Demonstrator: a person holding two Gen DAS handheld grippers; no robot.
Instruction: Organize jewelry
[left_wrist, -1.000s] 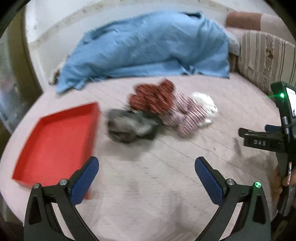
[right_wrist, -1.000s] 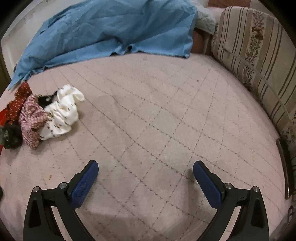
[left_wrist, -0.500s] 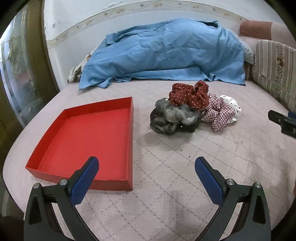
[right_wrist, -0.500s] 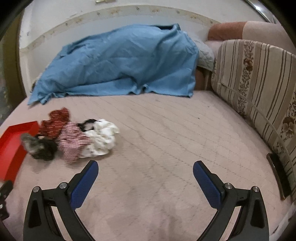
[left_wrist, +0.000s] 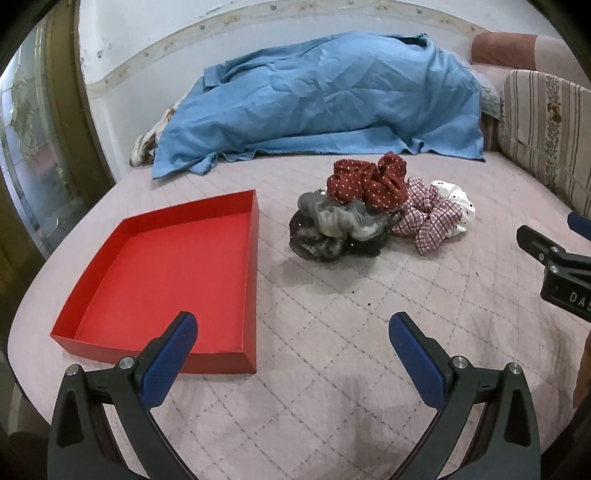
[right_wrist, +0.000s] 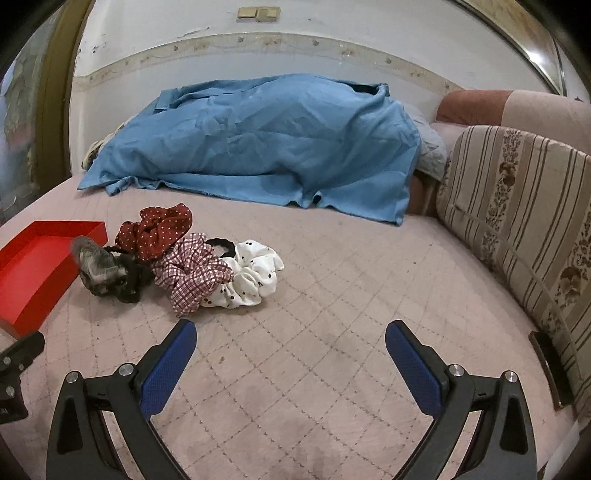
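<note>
With both my left gripper (left_wrist: 291, 343) and right gripper (right_wrist: 290, 350) spread wide and empty, I should approach the scrunchie pile (left_wrist: 373, 218) just beside the empty red tray (left_wrist: 166, 273), pinch one outer scrunchie only, and lift clear before transferring.

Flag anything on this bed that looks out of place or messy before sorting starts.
The scrunchies sit in one tangled heap on the quilt, beside the red tray, which holds nothing. A thin black hair tie is half buried behind the white dotted scrunchie. Nothing looks damaged.
</note>
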